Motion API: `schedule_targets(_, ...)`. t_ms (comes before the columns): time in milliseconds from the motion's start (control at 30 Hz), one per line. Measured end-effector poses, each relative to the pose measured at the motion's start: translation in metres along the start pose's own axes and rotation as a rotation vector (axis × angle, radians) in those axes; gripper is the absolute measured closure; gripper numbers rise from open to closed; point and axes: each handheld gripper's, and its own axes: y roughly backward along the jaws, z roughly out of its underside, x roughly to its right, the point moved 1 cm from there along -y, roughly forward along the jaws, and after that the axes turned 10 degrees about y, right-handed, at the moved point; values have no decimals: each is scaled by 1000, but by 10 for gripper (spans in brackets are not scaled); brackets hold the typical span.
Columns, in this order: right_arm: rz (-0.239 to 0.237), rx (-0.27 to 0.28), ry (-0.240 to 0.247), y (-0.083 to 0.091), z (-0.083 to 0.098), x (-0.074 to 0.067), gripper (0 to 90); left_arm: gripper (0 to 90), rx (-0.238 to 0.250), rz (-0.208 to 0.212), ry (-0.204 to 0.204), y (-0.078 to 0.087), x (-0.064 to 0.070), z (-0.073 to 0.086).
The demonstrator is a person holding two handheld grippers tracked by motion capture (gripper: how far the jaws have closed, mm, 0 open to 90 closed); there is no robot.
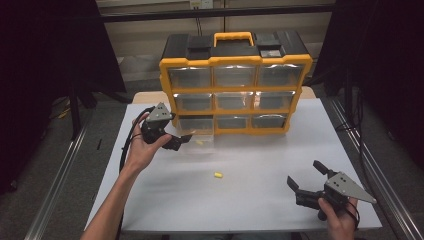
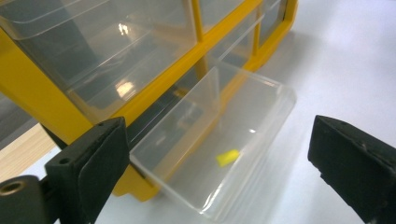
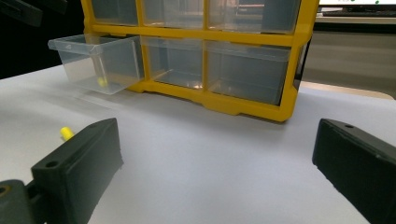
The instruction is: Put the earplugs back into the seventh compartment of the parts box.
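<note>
So the thing being worked here is the clear drawer [image 2: 219,140], bottom-left slot of the yellow organizer [image 1: 235,90], pulled partway out toward the near side of the white table [image 1: 260,200]. There's one small yellow piece [image 2: 227,157] already lying in it, and another yellow piece [image 1: 218,175] sits loose on the table, near the middle, well apart from the drawer.

The left gripper [image 1: 181,141] is just beside the drawer front with its jaws spread wide, nothing between them, pads clear of the plastic. The right gripper [image 1: 306,181] rests at the near right, also wide open and empty.

Handling-wise, my guess: that drawer is thin, stiff, see-through plastic, really light and pretty slick, so it'll slide easily and could pop right out if yanked. I'd take it by the front lip or front wall, or just push flat on the front to close it. The little piece looks tiny and light, probably rolls, so pinch it across the middle.
</note>
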Motion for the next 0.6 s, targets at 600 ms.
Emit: schedule_targets(600, -1, -4, 2, 0, 0, 0, 10, 52, 54, 2, 24, 4, 27, 27)
